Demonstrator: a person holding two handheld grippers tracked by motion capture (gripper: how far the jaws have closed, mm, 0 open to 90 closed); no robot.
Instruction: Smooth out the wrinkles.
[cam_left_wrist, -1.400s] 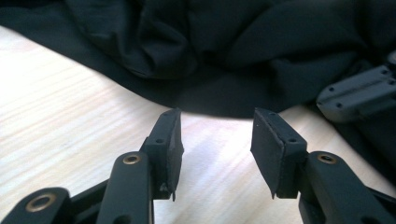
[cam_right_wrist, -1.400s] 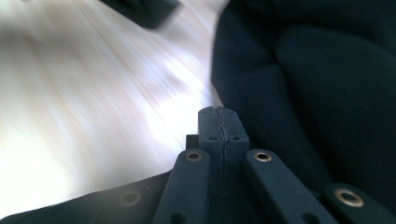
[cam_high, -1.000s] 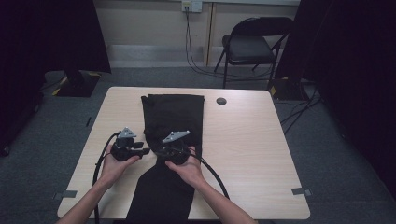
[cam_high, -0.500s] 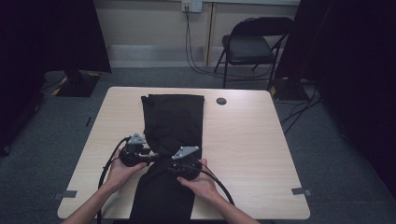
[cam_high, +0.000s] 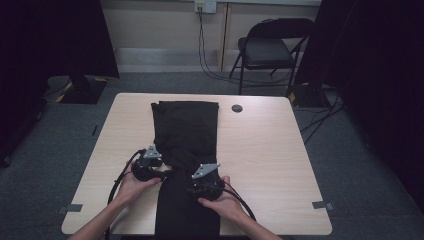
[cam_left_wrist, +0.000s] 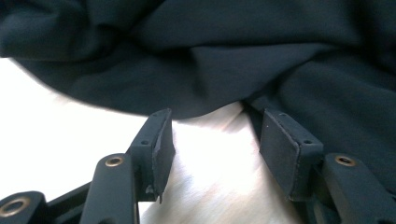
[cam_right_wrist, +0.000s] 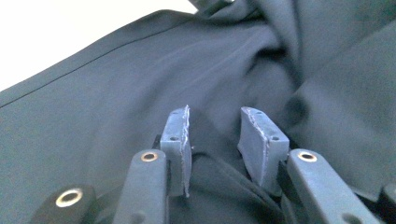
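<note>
1. A long black cloth lies down the middle of the table in the high view. It runs from the upper middle of the table to the bottom edge of the frame.
2. The cloth is flat at the top. It is bunched into folds in the lower middle of the frame, between the two grippers.
3. The left gripper sits at the left edge of the cloth, in the lower left part of the high view. A hand holds it from below.
4. In the left gripper view, the left gripper's jaws stand wide apart and have just been opening. Bare table shows between them.
5. The cloth lies just past the jaw tips there, across the top of the frame. Its edge dips down by the right jaw. No cloth is pinched.
6. The right gripper rests on top of the cloth, in the lower middle of the high view, with a hand behind it.
7. In the right gripper view, the right gripper's jaws are apart and have just been opening. The cloth lies under and between them, with a soft fold in the gap. The pads are not pressing on it.
</note>
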